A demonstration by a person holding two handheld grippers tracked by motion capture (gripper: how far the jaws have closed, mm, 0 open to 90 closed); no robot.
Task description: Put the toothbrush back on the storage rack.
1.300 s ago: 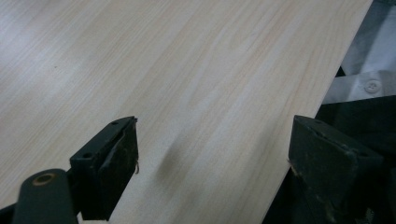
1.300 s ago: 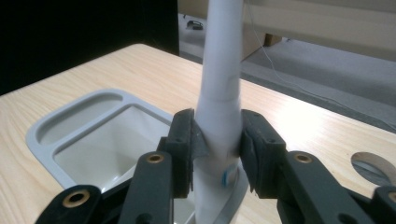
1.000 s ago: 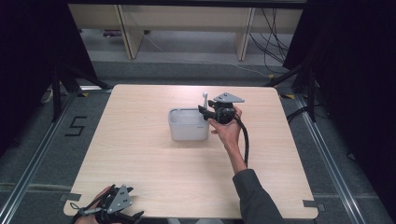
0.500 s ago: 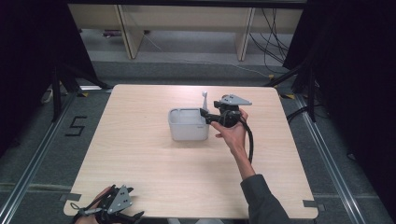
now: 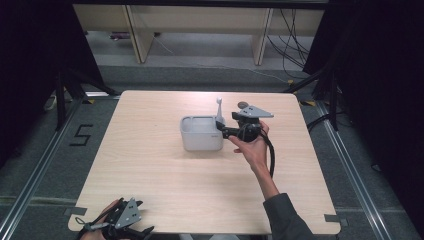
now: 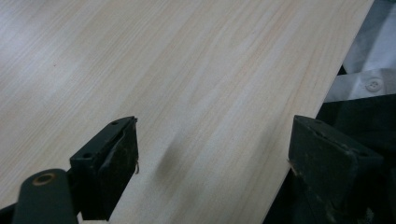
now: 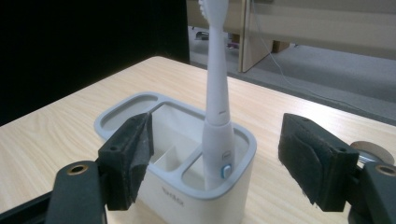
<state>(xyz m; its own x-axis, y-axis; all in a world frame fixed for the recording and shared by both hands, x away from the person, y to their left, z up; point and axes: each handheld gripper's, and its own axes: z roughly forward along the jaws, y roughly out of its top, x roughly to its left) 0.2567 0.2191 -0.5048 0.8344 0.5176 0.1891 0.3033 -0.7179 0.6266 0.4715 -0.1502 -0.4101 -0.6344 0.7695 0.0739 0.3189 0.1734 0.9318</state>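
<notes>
**Toothbrush upright in the holder, right gripper open in front of it**

Starting at the left: my left gripper (image 5: 131, 229) sits at the near left corner of the table (image 5: 150, 170), well apart from everything. In the left gripper view its jaws stand wide apart over bare wood, holding nothing, so I count it out of the coming move.

Moving toward the middle, the white holder (image 5: 201, 133) stands on the table, a little beyond centre. The electric toothbrush (image 7: 218, 100) stands in its end compartment (the one nearest my right hand), long axis close to vertical, brush head up, handle base down in the pocket.

Further right, my right gripper (image 5: 224, 130) is level with the holder's right end, just beside it. In the right gripper view its jaws are spread, with the toothbrush rising between them but farther off; neither pad touches it, so it is released and empty.

The relation that matters, as I judge it: the brush lies straight ahead of the right gripper, its axis upright across the horizontal gap. This hand is by far the nearer one
</notes>
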